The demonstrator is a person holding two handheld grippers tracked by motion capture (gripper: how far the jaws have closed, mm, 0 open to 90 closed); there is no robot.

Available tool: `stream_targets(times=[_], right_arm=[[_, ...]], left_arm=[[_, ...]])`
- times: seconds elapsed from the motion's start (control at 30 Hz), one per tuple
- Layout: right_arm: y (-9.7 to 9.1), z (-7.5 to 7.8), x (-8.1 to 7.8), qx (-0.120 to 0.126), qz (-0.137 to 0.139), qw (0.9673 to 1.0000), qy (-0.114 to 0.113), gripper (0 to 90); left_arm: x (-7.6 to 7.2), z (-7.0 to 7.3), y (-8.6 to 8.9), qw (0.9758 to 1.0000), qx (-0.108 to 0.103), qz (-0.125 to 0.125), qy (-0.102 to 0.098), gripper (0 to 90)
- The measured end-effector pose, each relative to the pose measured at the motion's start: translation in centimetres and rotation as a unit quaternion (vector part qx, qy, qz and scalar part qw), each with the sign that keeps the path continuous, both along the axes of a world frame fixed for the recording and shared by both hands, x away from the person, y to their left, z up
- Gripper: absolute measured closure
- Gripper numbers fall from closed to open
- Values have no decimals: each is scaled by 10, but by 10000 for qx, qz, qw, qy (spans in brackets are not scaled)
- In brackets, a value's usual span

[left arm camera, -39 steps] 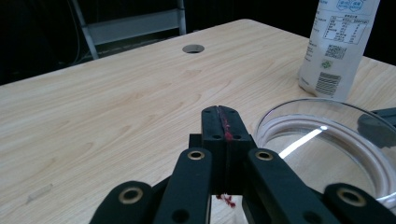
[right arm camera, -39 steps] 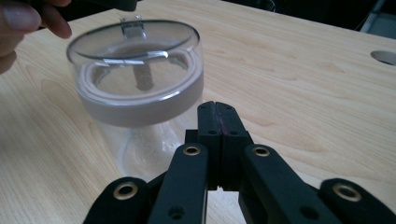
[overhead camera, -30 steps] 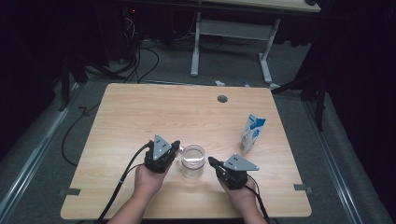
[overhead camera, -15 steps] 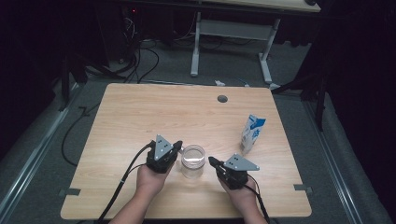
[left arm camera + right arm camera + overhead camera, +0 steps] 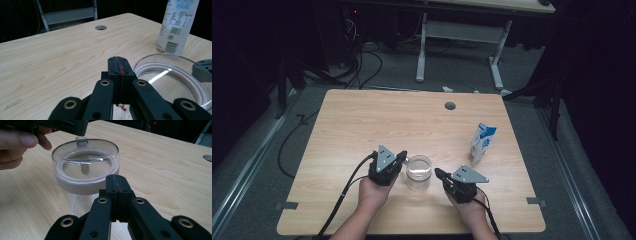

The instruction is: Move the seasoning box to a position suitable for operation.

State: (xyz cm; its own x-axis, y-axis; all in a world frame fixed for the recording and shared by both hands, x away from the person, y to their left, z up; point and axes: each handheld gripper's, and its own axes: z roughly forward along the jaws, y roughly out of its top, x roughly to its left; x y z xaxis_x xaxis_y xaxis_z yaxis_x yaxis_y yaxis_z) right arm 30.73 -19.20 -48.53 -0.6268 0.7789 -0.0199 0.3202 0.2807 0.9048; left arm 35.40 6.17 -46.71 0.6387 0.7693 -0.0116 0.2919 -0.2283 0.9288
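**Two clenched grippers flanking a lidded glass jar**

The left gripper point(image 5: 402, 157) is sitting with its two black jaws pressed flat together, nothing between them, its tip lying just beside the left rim of the clear glass jar with a transparent lid and a pale pink collar point(image 5: 418, 171). In the left gripper view the closed left gripper point(image 5: 117, 65) is pointing along the table with the jar's clear lid point(image 5: 175, 75) curving just to its right. The right gripper point(image 5: 439, 173) is likewise clenched on nothing, its tip pointing at the jar from the other side and lying close to it; whether it is touching the glass I cannot tell. In the right gripper view the shut right gripper point(image 5: 117, 183) is aiming at the jar point(image 5: 86, 167), which is standing upright right in front of it, with a person's fingers point(image 5: 23, 141) and the other gripper's dark body showing behind the jar.

The jar is standing in the near middle part of the light wooden table point(image 5: 362, 125), between the two hands. Well apart from it, toward the right edge, a white and blue upright carton point(image 5: 482, 143) is standing. Farther back, a round cable hole point(image 5: 450, 106) is sitting in the tabletop. Black cables are trailing off the near left side onto the grey floor point(image 5: 302, 130).
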Motion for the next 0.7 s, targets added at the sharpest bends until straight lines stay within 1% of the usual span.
stream_targets(times=[0.63,0.7], right_arm=[[1,0,0,13,23,10000,16,900],[2,1,0,15,34,10000,-14,900]], left_arm=[[1,-1,0,10000,-2,8,11,900],[1,-1,0,10000,4,3,5,900]])
